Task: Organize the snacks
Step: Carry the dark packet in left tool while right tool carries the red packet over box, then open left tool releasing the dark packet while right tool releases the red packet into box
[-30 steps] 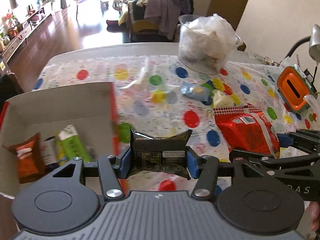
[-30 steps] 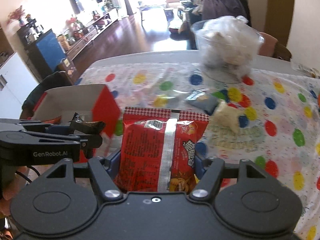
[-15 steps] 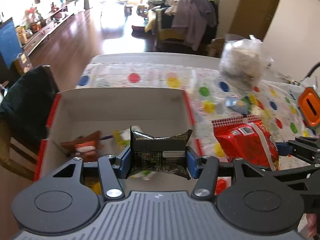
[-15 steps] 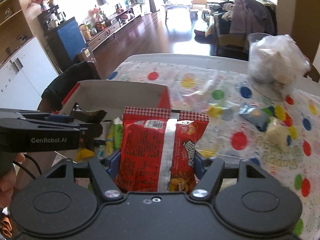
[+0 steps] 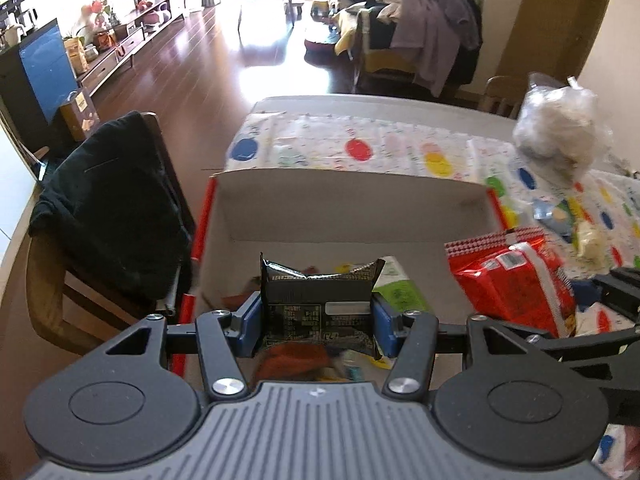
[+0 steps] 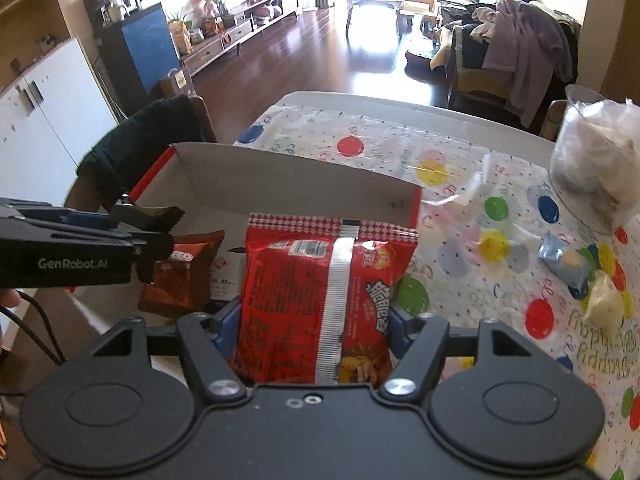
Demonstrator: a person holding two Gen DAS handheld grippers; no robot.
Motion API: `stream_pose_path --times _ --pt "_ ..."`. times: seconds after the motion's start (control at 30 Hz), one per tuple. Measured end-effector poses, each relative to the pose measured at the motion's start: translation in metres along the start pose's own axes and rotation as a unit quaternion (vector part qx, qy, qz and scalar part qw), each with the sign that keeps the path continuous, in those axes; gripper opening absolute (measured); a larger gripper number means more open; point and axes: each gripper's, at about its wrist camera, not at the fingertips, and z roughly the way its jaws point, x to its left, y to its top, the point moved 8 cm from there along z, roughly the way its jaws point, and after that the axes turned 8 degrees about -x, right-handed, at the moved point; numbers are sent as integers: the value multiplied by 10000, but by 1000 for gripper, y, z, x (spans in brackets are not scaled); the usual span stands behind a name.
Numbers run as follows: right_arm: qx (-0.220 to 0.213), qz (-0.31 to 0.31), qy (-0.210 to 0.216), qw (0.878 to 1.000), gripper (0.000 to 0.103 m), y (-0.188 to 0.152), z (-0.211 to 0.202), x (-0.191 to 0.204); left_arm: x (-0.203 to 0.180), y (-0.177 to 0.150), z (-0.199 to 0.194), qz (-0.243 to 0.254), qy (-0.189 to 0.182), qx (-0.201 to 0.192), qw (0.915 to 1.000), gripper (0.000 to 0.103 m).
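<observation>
The left tool (image 5: pixel 318 326) clamps a black snack packet (image 5: pixel 320 304) between its blue pads, above the open cardboard box (image 5: pixel 352 200). Just to its right, the right tool (image 6: pixel 316 340) grips a red snack bag (image 6: pixel 320 304) upright. Beyond both lie an orange packet (image 6: pixel 180 276) inside the box and the polka-dot table (image 6: pixel 460 168).

We count two grippers, the left gripper (image 5: pixel 318 322) and the right gripper (image 6: pixel 314 334), each clamping one packet: one black packet (image 5: pixel 318 308), one red packet (image 6: pixel 320 304). One cardboard box (image 6: pixel 280 184) stands at left. Two loose snacks (image 6: pixel 566 264) lie far right, near one clear tub (image 6: pixel 596 160).
</observation>
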Motion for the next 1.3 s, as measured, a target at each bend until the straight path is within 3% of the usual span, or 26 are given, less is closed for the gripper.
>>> stream_pose_path --times 0.3,0.67,0.83,1.3 --pt "344 -363 -168 9986 68 9 50 13 19 -3 43 123 24 414 9991 55" --pt "685 -630 -351 9950 68 2 86 20 21 -4 64 340 46 715 9969 56" --pt "771 -515 -347 9951 69 -1 89 19 20 -3 66 388 25 753 9964 57" --pt "504 -281 -105 9983 80 6 62 21 14 -5 55 344 -89 586 9976 65"
